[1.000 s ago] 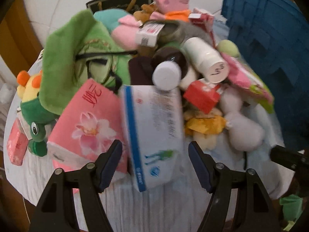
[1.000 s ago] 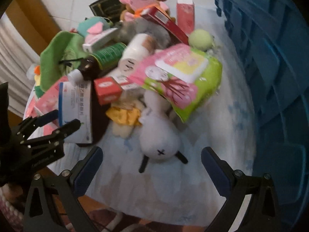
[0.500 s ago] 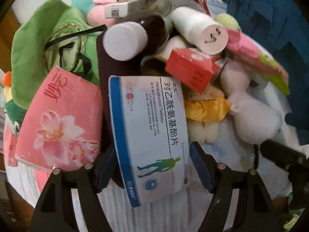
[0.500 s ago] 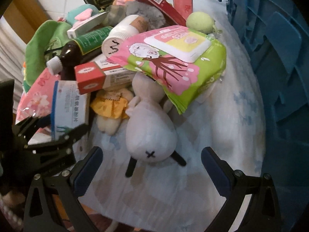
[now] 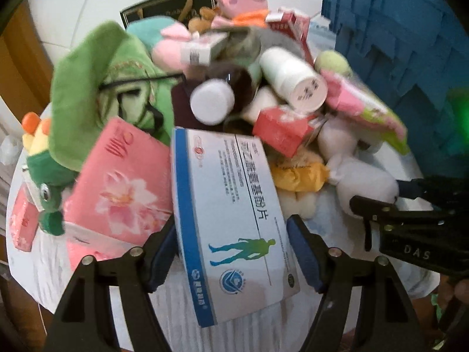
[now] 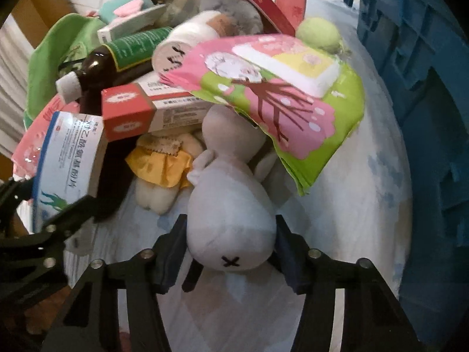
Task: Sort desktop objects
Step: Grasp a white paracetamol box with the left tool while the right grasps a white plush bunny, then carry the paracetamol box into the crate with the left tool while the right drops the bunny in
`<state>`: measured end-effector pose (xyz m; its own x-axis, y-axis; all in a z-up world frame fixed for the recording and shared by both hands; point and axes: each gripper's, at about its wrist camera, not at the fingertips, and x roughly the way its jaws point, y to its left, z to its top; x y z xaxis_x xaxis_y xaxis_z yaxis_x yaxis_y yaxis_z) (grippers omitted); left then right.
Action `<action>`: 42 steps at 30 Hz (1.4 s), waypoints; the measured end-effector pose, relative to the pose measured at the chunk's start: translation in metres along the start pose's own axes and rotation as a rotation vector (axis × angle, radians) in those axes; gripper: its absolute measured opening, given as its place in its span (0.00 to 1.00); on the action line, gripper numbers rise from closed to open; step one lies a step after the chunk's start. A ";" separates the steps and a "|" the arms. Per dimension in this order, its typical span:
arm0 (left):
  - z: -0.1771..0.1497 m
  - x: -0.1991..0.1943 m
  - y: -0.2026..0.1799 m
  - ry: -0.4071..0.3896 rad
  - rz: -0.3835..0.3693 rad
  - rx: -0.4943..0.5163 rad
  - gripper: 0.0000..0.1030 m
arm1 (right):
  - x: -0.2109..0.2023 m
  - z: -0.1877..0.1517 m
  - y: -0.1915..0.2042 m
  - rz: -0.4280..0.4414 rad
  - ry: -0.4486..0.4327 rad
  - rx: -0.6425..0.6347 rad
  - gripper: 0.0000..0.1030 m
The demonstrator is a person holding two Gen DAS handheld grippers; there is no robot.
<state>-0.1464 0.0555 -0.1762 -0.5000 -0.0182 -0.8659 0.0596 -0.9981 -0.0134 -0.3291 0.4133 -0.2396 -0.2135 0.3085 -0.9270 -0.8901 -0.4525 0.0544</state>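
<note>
White plush rabbit [image 6: 231, 228], soft and light, is squeezed at the head by the right tool [image 6: 230, 252], near the pile. The stiff, light pill box [image 5: 231, 220] is clamped across its sides by the left tool [image 5: 231, 255].

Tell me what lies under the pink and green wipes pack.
Under the wipes pack: the white rabbit plush, its upper part tucked beneath, and one end of the red-ended box. How far either reaches underneath is covered.
</note>
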 end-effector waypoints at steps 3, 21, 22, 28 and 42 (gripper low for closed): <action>0.003 -0.021 0.000 -0.055 0.001 -0.004 0.53 | -0.021 -0.002 0.003 0.038 -0.033 -0.002 0.50; 0.012 0.004 0.007 0.083 -0.062 -0.027 0.59 | -0.107 0.012 0.019 0.059 -0.222 -0.083 0.50; 0.009 0.010 0.006 0.098 -0.047 -0.031 0.63 | -0.105 0.012 0.017 0.062 -0.216 -0.081 0.50; -0.006 0.035 0.013 0.173 -0.045 -0.082 0.64 | -0.091 0.005 0.012 0.059 -0.177 -0.084 0.50; -0.013 0.058 -0.019 0.178 0.080 0.012 0.68 | -0.009 -0.027 0.003 -0.006 0.030 -0.128 0.56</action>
<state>-0.1659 0.0742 -0.2328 -0.3337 -0.0879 -0.9386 0.0825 -0.9945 0.0638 -0.3188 0.3865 -0.2407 -0.1945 0.2872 -0.9379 -0.8321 -0.5546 0.0028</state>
